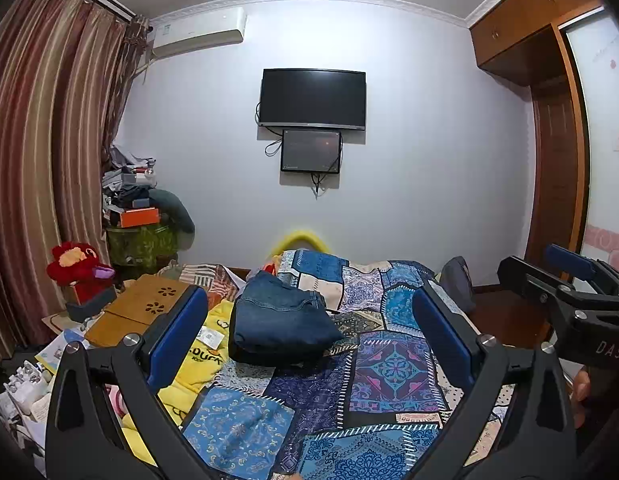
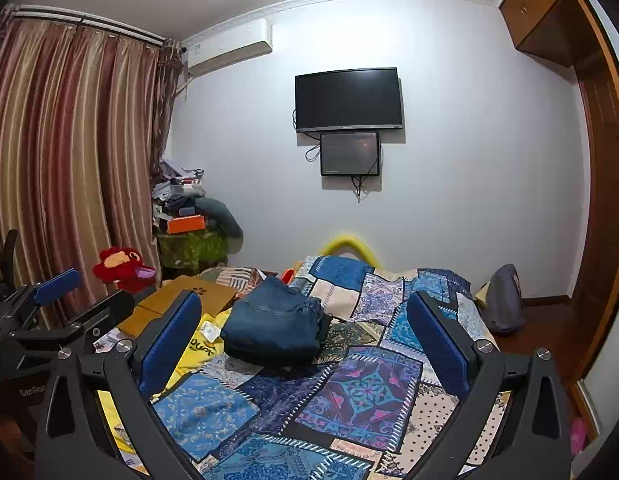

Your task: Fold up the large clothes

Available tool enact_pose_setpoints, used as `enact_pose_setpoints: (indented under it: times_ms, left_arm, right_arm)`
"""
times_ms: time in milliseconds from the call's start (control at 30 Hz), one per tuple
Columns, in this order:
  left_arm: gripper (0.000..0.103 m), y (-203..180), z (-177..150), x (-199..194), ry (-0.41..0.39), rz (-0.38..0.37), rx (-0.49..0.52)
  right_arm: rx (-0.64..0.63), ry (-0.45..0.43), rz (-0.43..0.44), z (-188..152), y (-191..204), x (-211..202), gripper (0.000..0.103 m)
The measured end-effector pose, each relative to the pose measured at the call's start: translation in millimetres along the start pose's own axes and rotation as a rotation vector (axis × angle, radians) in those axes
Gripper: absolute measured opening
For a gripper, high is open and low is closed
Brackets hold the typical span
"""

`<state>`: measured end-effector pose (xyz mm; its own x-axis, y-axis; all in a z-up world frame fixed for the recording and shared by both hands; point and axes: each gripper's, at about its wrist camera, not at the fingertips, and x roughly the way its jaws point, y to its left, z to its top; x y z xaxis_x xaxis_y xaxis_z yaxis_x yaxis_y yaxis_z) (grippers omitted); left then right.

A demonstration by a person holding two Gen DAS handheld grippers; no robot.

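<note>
a: start at the tools. what are they doing?

b: the left gripper (image 1: pixel 309 340) is spread wide with nothing between its blue pads (image 1: pixel 177 336). the right gripper (image 2: pixel 305 340) is the same, jaws apart and empty. both hang above the near part of the bed, side by side, each visible at the edge of the other's view.

a: and the garment?

b: the jeans (image 1: pixel 281 320) lie ahead of both grippers on the patchwork bedspread (image 1: pixel 393 372), well apart from the fingers. they look like a compact dark blue bundle already, several layers stacked, waistband seam showing on top. a yellow cloth (image 1: pixel 197 364) sits just beside them on the left.

a: how would they handle?

b: my guess is heavy for cloth, and fairly stiff. denim holds a crease but the layers could slide off each other if lifted from one corner. not slippery, not fragile.

a: where would you grip?

b: at the thick folded edges on opposite sides, one gripper each, pinching all layers together. the waistband is the firmest bite. a single top layer would probably just peel the stack open.
</note>
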<state>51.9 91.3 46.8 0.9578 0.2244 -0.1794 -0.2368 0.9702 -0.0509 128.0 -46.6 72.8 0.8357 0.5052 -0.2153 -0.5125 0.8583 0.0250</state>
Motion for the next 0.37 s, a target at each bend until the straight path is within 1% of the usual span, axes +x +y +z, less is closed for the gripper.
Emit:
enact_pose_setpoints:
  times_ms: [233, 367]
  left_arm:
    - [0.102, 2.8, -0.1, 0.9, 0.005, -0.008, -0.015]
    - [0.102, 3.1, -0.8, 1.3, 0.004, 0.009, -0.011]
  right_arm:
    - [0.001, 0.007, -0.003, 0.3, -1.0, 1.7, 0.102]
    - [0.006, 0.012, -0.005, -0.7, -1.6, 2.9, 0.102]
